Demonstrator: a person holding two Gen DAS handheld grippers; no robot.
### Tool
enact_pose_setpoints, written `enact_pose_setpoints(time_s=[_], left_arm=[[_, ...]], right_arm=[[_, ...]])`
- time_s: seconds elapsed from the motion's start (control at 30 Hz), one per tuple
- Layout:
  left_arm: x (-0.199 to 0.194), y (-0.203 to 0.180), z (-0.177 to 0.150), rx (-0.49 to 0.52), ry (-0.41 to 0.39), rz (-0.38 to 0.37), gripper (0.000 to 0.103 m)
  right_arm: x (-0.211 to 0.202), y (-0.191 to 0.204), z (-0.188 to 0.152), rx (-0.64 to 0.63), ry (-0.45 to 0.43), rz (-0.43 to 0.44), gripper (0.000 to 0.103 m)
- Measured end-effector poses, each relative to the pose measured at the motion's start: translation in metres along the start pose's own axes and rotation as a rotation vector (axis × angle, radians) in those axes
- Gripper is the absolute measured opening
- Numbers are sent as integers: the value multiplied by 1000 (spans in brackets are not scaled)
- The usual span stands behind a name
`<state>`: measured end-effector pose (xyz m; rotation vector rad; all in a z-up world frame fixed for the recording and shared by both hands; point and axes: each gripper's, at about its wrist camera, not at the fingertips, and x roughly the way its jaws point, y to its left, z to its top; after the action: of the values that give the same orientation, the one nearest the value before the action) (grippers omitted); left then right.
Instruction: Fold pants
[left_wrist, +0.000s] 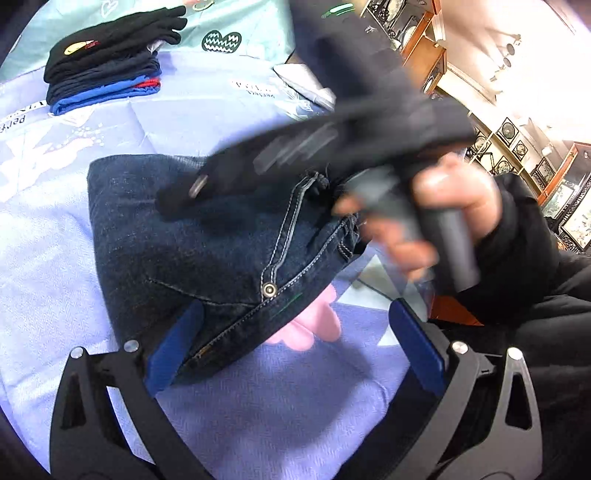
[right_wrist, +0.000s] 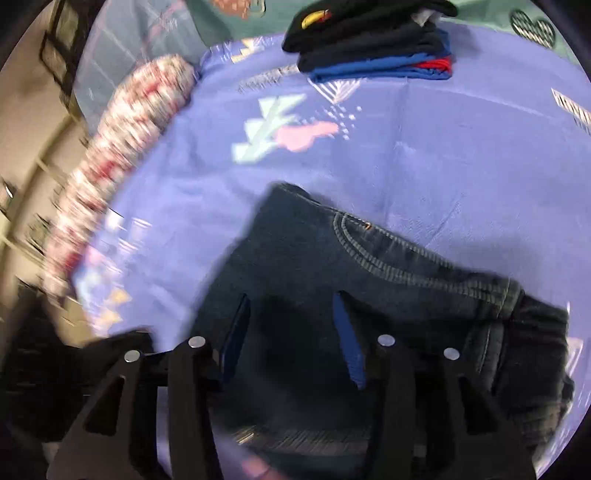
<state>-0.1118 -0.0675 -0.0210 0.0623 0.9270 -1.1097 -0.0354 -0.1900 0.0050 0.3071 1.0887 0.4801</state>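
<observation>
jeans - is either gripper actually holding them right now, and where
No. The left gripper is open, its left pad by the waistband edge of the folded jeans, not clamped on it. The right gripper is open above the denim, gripping nothing.

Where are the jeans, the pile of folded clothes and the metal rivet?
jeans (left_wrist: 166, 229): left wrist view, on the flat dark denim panel.
pile (left_wrist: 107, 70): left wrist view, on the side of the stacked folds.
rivet (left_wrist: 268, 289): left wrist view, on its round metal head at the pocket corner.
</observation>
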Motion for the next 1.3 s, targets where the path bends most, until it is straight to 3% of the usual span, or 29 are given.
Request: enact_pose_setpoints(time_s=[0.03, 0.13, 0.23, 0.3, 0.4, 0.47, 0.5, 0.53, 0.57, 0.6, 0.73, 0.8, 0.87, 1.0, 1.1, 1.2, 1.3], left_arm=[[-5, 0, 0, -9, -3, 0, 101], [-18, -2, -3, 4, -10, -6, 101], [-4, -4, -3, 37, 50, 3, 101], [8, -7, -5, 60, 73, 45, 101], [11, -18, -1, 103, 80, 81, 101], [3, -17, 1, 87, 75, 59, 101], [-8, -12, 5, 59, 57, 34, 101], [-16, -5, 8, 36, 33, 24, 101], [-28, 4, 12, 2, 5, 17, 101], [-41, 19, 16, -49, -18, 10, 101], [-53, 92, 22, -311, -14, -16, 101], [-37, 127, 24, -440, 27, -57, 101], [-18, 137, 28, -475, 68, -87, 101], [26, 120, 42, -393, 177, -100, 101], [41, 113, 54, -345, 178, -32, 101], [43, 110, 58, -366, 169, -1, 101], [43, 93, 57, -308, 152, 78, 97]], right_arm=[[-24, 3, -2, -6, -51, 13, 55], [-77, -2, -18, -47, -151, -76, 65], [-92, -29, -36, -25, -149, -187, 68], [-65, -62, -49, 40, -56, -177, 69], [-73, -63, -53, 32, -100, -155, 68], [-93, -61, -54, 46, -152, -104, 70], [-112, -65, -55, 62, -210, -77, 74], [-123, -73, -58, 84, -251, -87, 92], [-134, -88, -62, 131, -292, -106, 102], [-135, -98, -64, 174, -301, -101, 102], [-107, -156, -88, 403, -163, 72, 102], [-91, -163, -93, 420, -113, 124, 102], [-77, -164, -91, 414, -82, 179, 102], [-46, -153, -71, 369, 3, 224, 102], [-39, -143, -57, 337, 54, 171, 102], [-38, -137, -51, 301, 108, 150, 102], [-44, -117, -60, 193, 71, 65, 98]])
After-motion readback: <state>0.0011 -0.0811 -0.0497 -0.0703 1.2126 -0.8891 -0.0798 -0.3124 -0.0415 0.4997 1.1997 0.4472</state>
